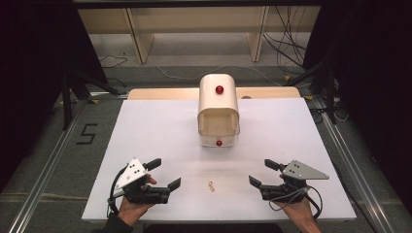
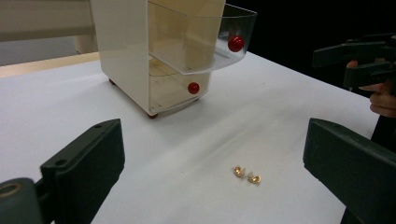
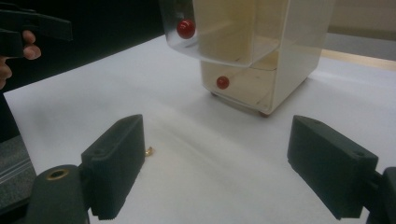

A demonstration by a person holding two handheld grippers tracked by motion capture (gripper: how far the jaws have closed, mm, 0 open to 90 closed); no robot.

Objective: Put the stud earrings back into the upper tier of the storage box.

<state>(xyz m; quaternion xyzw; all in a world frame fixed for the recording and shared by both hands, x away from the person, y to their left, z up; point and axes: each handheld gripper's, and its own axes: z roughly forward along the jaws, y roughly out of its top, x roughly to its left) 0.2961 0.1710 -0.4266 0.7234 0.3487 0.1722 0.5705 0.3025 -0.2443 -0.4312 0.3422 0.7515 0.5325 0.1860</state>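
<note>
Cream drawer box (image 1: 218, 104) has its upper clear drawer (image 2: 205, 44) out, apparently empty; both hand-held grippers' jaws stand apart.

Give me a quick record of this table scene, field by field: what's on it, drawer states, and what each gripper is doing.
surface: white table
cabinet: cream two-drawer box, at the table's far middle
upper drawer: clear drawer with a red knob, pulled out
lower drawer: red knob, pushed in
small items: two gold earrings, lying side by side near the front edge, between the grippers
left gripper: open, holding nothing, hand-held at front left
right gripper: open, holding nothing, hand-held at front right
</note>
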